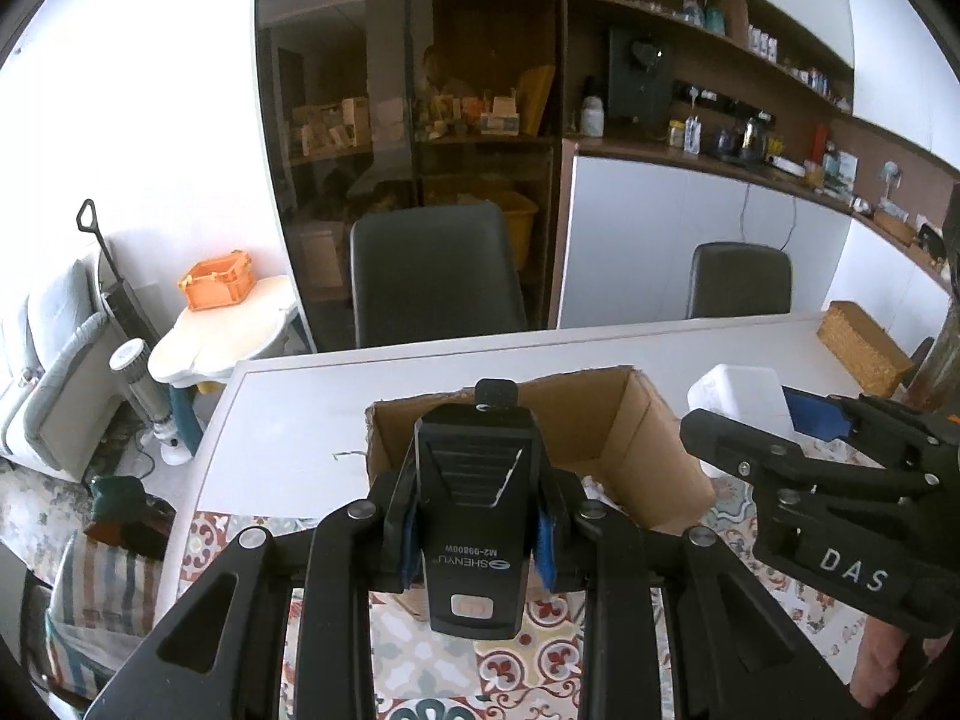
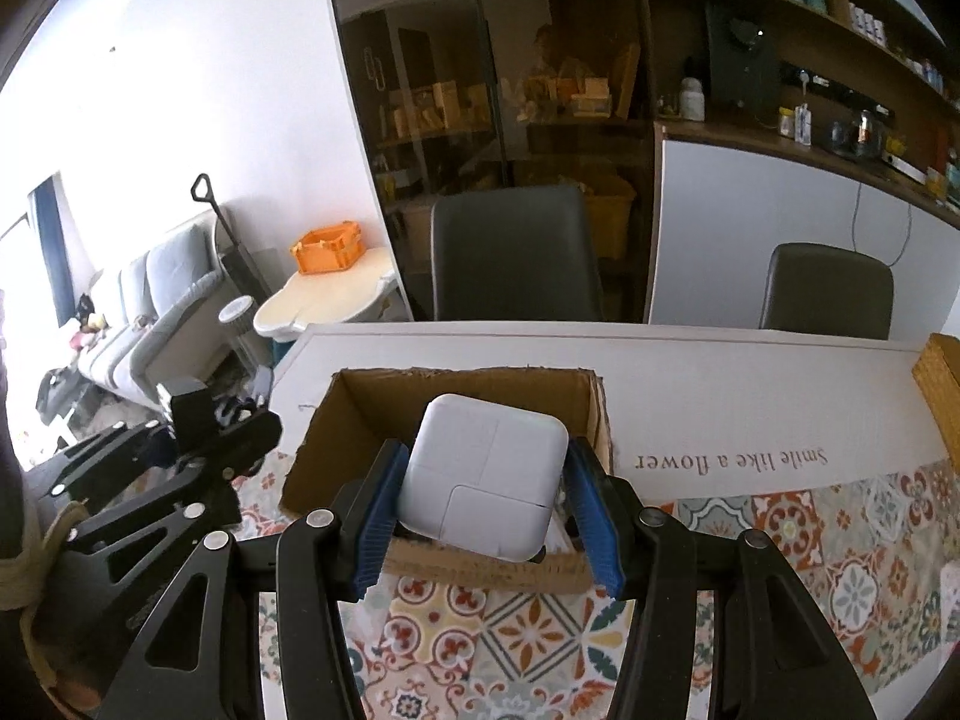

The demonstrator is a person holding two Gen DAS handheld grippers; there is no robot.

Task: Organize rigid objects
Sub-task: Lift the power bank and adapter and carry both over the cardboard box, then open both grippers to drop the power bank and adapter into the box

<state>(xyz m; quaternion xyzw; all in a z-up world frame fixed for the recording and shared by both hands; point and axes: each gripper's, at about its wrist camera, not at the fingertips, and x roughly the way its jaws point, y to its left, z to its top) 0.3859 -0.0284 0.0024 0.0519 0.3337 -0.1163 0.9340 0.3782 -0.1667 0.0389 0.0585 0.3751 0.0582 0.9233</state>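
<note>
Left hand-held gripper (image 1: 477,540) clamped shut, right hand-held gripper (image 2: 489,498) gripping, both angled downward

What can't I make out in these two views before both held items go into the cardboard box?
- Floor of the open brown cardboard box: in the right wrist view the white square power adapter covers it; in the left wrist view the black rectangular SHENYU device does.
- Right gripper: the left wrist view's right edge cuts it off.
- Woven straw box: cut by the right wrist view's edge.

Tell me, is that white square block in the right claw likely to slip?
Possibly: the white block looks smooth and glossy, with rounded corners. It seems rigid, undented between the right claw's blue pads. It sits tilted, so it may twist.
</note>
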